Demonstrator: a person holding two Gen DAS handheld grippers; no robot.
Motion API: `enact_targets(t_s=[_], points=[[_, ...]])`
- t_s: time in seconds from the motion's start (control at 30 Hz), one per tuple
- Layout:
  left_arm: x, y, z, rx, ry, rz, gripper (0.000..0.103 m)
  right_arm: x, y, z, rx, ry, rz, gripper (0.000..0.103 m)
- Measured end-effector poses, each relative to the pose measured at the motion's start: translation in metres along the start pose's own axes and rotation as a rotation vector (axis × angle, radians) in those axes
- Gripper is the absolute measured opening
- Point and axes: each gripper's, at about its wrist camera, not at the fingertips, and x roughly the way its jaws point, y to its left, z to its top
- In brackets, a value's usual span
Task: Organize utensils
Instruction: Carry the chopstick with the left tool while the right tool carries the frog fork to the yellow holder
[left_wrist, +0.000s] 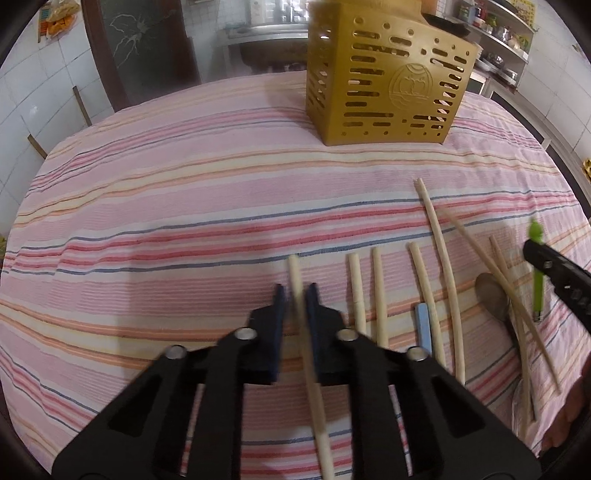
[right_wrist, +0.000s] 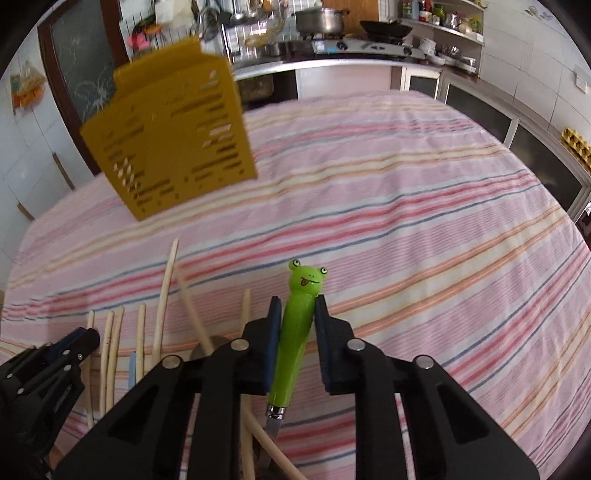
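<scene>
Chopstick (left_wrist: 295, 275) sat pinched lengthwise in the left tool (left_wrist: 294, 295), frog-handled utensil (right_wrist: 295, 339) clamped in the right tool (right_wrist: 296, 314), the slotted holder (left_wrist: 384, 74) standing well ahead of both on the table (left_wrist: 184, 206).

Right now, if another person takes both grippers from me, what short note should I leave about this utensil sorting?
Left gripper: closing around one pale wooden chopstick; blurred, so the grip is unclear.
Right gripper: shut on the green frog-handled utensil, frog head forward, metal end toward the wrist.
The yellow perforated plastic holder stands upright at the far side of the striped tablecloth. Its inside is not visible, so I cannot tell how much is done.
Left: the other pale chopsticks, a small light blue piece and a metal spoon lie on the cloth.
</scene>
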Motion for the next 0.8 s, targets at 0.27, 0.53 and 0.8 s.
enact_targets(t_s=[0.27,0.53,0.8], points=[[-0.023,0.012,-0.004,-0.058,-0.088,0.020,0.005,-0.035,-0.026,0.006,0.002,-0.126,0.086,0.018],[-0.088,0.024,-0.012,-0.120,-0.311,0.021,0.005,-0.081,-0.028,0.014,-0.066,-0.326,0.092,0.016],[-0.141,0.014,-0.015,-0.114,-0.469,-0.014,0.005,-0.117,-0.027,0.023,-0.117,-0.477,0.107,0.015]])
